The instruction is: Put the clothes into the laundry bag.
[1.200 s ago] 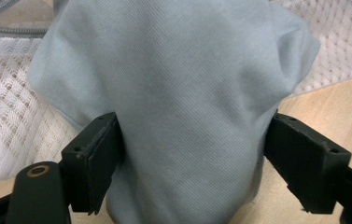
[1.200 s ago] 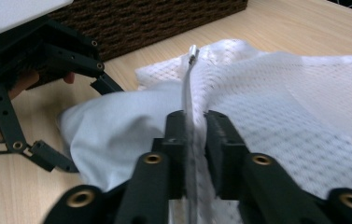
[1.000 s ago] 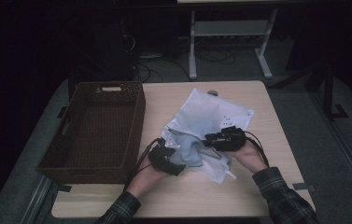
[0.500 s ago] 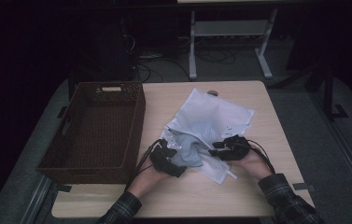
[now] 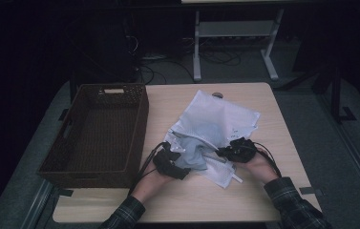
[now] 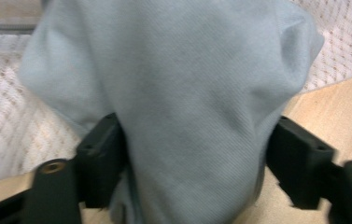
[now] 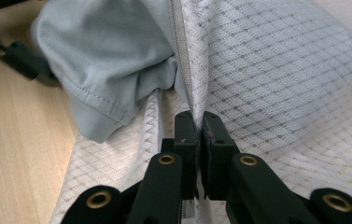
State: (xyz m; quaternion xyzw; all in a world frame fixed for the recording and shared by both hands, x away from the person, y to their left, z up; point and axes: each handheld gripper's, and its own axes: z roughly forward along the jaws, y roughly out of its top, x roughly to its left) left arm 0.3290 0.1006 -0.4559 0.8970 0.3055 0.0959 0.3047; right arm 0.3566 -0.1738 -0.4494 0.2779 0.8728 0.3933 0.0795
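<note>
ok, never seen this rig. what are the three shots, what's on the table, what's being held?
There is no robot arm: a person holds a hand-held two-finger gripper in each hand. The high view looks down on the wooden table from above the person's side. The other two shots come from cameras riding on each gripper, looking along its black fingers.

On the table sit an empty brown wicker basket and a white mesh laundry bag with a pale blue-grey garment sticking out of its mouth.

The left gripper has its fingers on either side of a bunch of the garment; they have just been closing, and they seem to press on it. The right gripper has just closed and pinches the bag's edge by the zipper.

It looks like the garment is going into or coming out of the bag; I can't tell which.
</note>
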